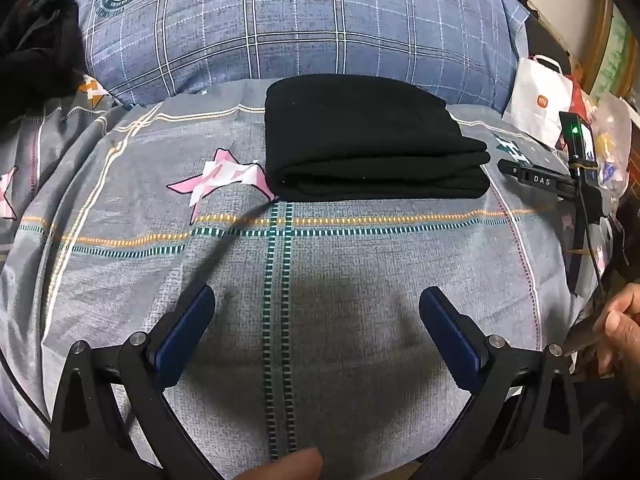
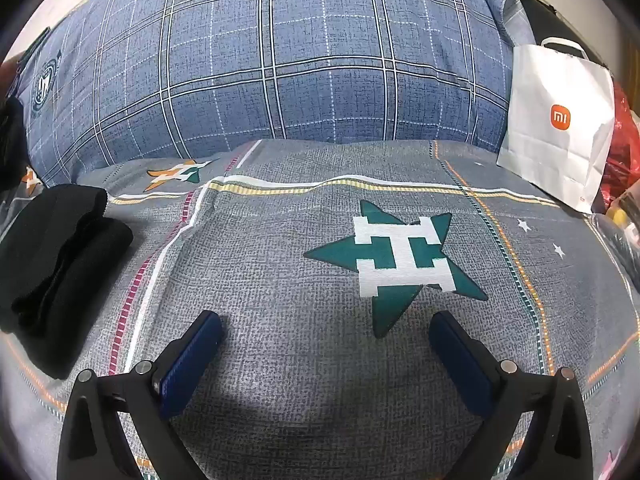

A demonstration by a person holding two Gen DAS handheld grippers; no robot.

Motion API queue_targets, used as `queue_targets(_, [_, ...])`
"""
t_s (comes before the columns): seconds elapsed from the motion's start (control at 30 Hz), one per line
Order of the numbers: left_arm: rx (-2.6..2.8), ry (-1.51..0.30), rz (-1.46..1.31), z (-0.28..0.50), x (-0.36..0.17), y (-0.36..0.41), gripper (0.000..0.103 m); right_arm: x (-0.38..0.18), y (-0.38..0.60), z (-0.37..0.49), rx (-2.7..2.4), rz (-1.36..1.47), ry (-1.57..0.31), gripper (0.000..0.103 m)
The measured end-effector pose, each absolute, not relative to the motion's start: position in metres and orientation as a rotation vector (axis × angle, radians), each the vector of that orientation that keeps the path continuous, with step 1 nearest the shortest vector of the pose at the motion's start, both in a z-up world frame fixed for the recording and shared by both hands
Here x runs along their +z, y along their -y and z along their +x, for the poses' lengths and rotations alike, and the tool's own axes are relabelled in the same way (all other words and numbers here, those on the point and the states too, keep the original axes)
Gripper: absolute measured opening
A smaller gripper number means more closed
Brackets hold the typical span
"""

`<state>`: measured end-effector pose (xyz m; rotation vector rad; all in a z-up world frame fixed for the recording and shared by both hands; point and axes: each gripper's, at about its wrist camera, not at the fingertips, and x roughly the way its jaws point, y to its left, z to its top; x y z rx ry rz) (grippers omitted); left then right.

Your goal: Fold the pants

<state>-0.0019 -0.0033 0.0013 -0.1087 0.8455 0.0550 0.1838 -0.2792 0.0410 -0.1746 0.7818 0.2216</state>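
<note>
The black pants (image 1: 372, 140) lie folded into a thick rectangular stack on the grey patterned bedsheet (image 1: 320, 264), straight ahead of my left gripper (image 1: 318, 300). That gripper is open, its blue pads wide apart with only sheet between them, well short of the stack. In the right wrist view the same folded pants (image 2: 56, 268) sit at the far left. My right gripper (image 2: 326, 326) is open too, hovering over bare sheet beside a green star print (image 2: 400, 264), apart from the pants.
A big blue checked pillow (image 1: 304, 24) lies behind the pants. A white paper bag (image 2: 560, 128) and red plastic stand at the right. The other gripper's body (image 1: 576, 168) and a hand (image 1: 620, 320) show at the right edge. Dark clothing (image 1: 36, 52) is piled far left.
</note>
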Motion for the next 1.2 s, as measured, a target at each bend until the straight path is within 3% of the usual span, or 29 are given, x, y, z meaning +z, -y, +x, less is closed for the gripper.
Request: queue_targets(1.2, [0.048,-0.886,-0.189,0.001,0.000,-0.011,0.103,0.041,0.279,0.184,0.220,-0.177,-0.782,0.103])
